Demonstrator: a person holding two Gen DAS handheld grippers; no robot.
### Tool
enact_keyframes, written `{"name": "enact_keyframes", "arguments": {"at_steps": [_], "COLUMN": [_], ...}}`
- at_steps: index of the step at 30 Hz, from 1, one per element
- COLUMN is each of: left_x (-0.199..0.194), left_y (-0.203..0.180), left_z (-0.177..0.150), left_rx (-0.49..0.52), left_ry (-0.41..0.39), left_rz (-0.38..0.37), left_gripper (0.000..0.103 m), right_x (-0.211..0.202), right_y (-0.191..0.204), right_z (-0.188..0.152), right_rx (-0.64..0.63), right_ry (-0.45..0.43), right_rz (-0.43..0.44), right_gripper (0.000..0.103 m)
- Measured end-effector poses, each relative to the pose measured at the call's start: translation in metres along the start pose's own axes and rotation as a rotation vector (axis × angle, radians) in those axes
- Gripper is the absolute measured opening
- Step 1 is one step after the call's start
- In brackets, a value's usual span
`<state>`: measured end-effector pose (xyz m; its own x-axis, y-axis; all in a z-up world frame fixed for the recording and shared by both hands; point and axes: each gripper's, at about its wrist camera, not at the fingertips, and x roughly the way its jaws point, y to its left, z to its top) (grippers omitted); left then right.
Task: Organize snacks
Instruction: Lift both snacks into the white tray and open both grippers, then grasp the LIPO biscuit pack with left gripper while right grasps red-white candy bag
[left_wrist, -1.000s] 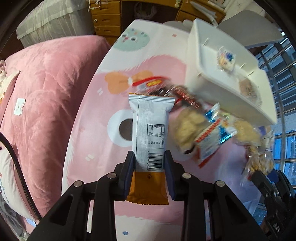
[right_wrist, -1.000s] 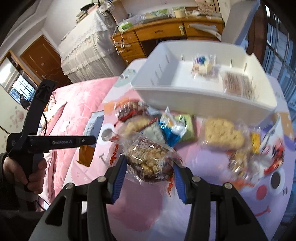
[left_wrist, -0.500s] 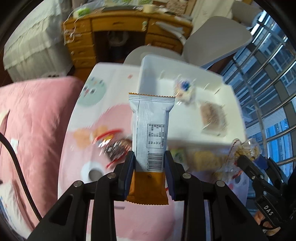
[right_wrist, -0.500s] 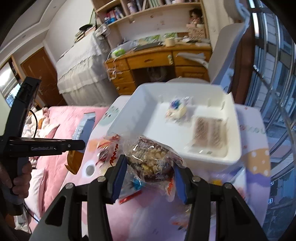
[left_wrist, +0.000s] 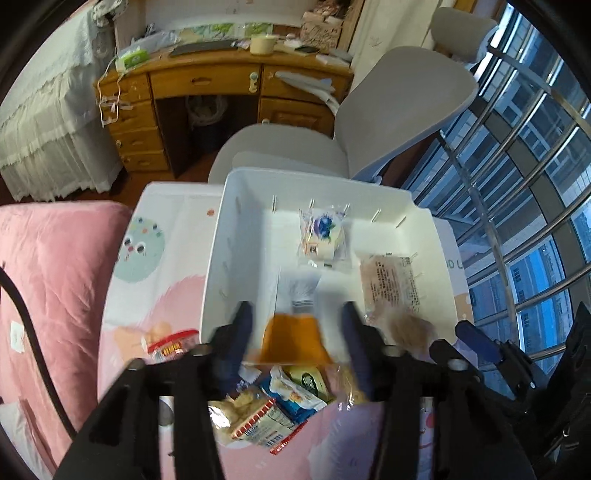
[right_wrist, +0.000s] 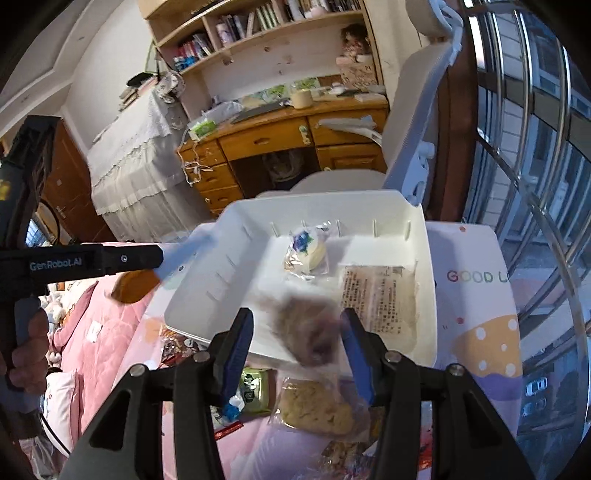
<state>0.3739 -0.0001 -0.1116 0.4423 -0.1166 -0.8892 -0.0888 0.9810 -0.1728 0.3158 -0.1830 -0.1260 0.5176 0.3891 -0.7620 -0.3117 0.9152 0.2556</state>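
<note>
- The left gripper (left_wrist: 297, 332), shut on the orange-and-white snack bar (left_wrist: 295, 328) a second ago, now stands wide apart; the bar drops blurred into the white bin (left_wrist: 236, 236).
- The right gripper (right_wrist: 297, 339) has likewise let go; its brown snack bag (right_wrist: 308, 332) falls in.
- Legible: "GenRobot.AI", "GOOD" on the tablecloth (right_wrist: 476, 280).
</note>
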Motion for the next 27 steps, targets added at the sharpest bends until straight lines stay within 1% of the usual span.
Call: {"name": "enact_keyframes", "arguments": {"at_steps": [3,7,11,15,22,27], "left_x": [0.005,0.006,0.001,-0.006,-0.021,-0.025], "left_y": [0.006,0.015,0.030,0.048,0.089,0.112], "left_z": [-0.007,-0.016,-0.028,-0.041,-0.075,-0.109], "left_rx": [-0.026,-0.051,-0.091,-0.118,-0.149,-0.173], "left_ry": [0.027,0.053,0.065,0.069,0.075,0.139], "left_rz": [-0.021,-0.011,-0.034,-0.040,-0.046,-0.084], "left_gripper": [0.053,0.054,0.054,0.053,0.054,0.054], "right_x": [0.001,-0.004,-0.012,-0.026,-0.052,-0.069], "right_y": [-0.002,-0.006,-0.012,-0.019,-0.027,-0.022], "right_z": [-0.001,-0.003,-0.008,-0.020,-0.059,-0.097], "right_rx": [0.003,0.032,0.086,0.165,0.273,0.363], "right_ry": [0.012,0.011,0.014,0.012,0.024,0.035], "right_rz": [-0.007,-0.022,-0.047,-0.079,-0.170,-0.208], "right_gripper": [0.051,0.054,0.055,0.057,0.058,0.058]}}
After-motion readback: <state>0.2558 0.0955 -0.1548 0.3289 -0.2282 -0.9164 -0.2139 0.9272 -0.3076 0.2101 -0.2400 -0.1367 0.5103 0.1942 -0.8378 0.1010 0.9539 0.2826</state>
